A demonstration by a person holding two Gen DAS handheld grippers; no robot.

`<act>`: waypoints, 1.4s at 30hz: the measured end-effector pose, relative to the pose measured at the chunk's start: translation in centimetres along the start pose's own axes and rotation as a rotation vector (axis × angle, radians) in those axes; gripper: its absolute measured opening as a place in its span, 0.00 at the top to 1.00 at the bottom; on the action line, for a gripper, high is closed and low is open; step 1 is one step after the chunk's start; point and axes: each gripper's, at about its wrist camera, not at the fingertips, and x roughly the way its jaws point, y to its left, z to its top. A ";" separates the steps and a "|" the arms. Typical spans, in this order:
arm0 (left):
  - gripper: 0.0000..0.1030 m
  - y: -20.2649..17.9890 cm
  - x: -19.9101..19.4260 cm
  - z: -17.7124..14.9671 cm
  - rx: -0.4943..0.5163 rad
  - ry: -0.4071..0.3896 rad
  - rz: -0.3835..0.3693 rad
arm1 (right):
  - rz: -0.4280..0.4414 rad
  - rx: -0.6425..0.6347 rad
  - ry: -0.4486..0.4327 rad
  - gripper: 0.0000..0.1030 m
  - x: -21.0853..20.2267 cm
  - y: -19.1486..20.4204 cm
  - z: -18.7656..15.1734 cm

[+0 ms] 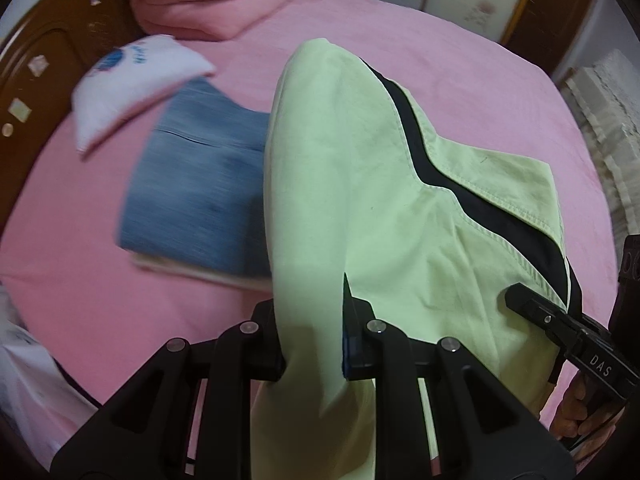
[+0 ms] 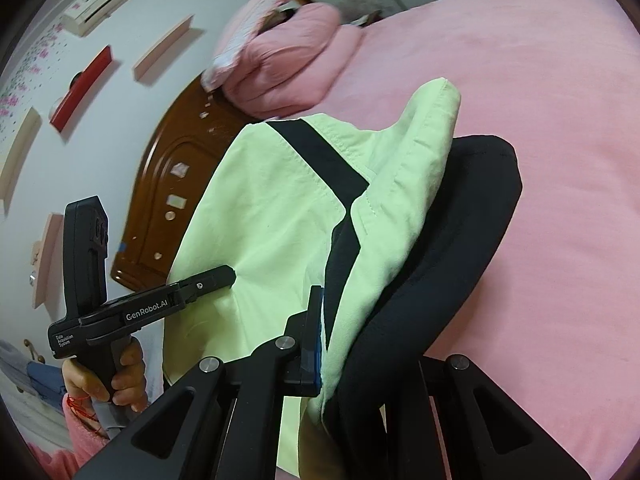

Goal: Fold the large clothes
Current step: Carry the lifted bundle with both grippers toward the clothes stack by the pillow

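Above the pink bed (image 1: 460,80), pale green cotton garment with black stripe (image 1: 360,184) lifted, left hand-held gripper (image 1: 312,344) pinching its cloth, right hand-held gripper (image 2: 360,360) pinching its green-and-black edge, folded blue jeans (image 1: 200,192) beside it on the bed.

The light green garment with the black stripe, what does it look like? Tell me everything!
The light green cotton-looking garment with a black stripe is partly folded and lifted above the pink bed sheet. Stitched seams run beside its black band, and a black part hangs along one side. The left hand-held gripper and right hand-held gripper each pinch a bunched edge.
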 end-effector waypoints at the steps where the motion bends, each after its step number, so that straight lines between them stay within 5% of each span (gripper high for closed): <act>1: 0.84 1.9 -0.2 0.8 0.001 -0.003 0.013 | 0.007 -0.009 0.003 0.92 1.6 2.0 0.2; 8: 0.84 11.6 -1.5 7.0 0.009 -0.051 0.095 | 0.069 -0.053 0.010 0.92 10.7 11.3 0.4; 14: 0.84 16.9 0.7 11.8 0.050 -0.113 0.126 | 0.089 -0.046 -0.024 0.92 10.0 8.8 1.0; 24: 0.82 20.4 17.4 13.6 0.105 -0.026 0.081 | 0.032 0.030 0.028 0.92 20.5 3.4 -2.6; 28: 0.80 21.6 18.6 13.9 0.059 -0.033 0.005 | 0.045 0.050 0.036 0.91 21.5 1.3 -4.2; 33: 0.79 21.3 18.8 13.3 0.108 -0.040 0.007 | -0.001 -0.015 0.056 0.90 22.9 2.4 -3.5; 35: 0.78 21.0 18.5 13.2 0.095 -0.045 0.001 | -0.031 -0.029 0.057 0.85 22.2 1.3 -2.3; 37: 0.73 20.7 17.5 12.4 0.077 -0.070 0.019 | -0.080 -0.028 0.055 0.66 23.1 1.6 -1.1; 41: 0.40 19.2 15.2 10.5 0.072 -0.147 0.185 | -0.114 -0.029 0.062 0.54 21.5 0.3 0.5; 42: 0.35 18.8 14.8 10.0 0.071 -0.164 0.228 | -0.132 -0.035 0.069 0.43 20.9 0.5 0.0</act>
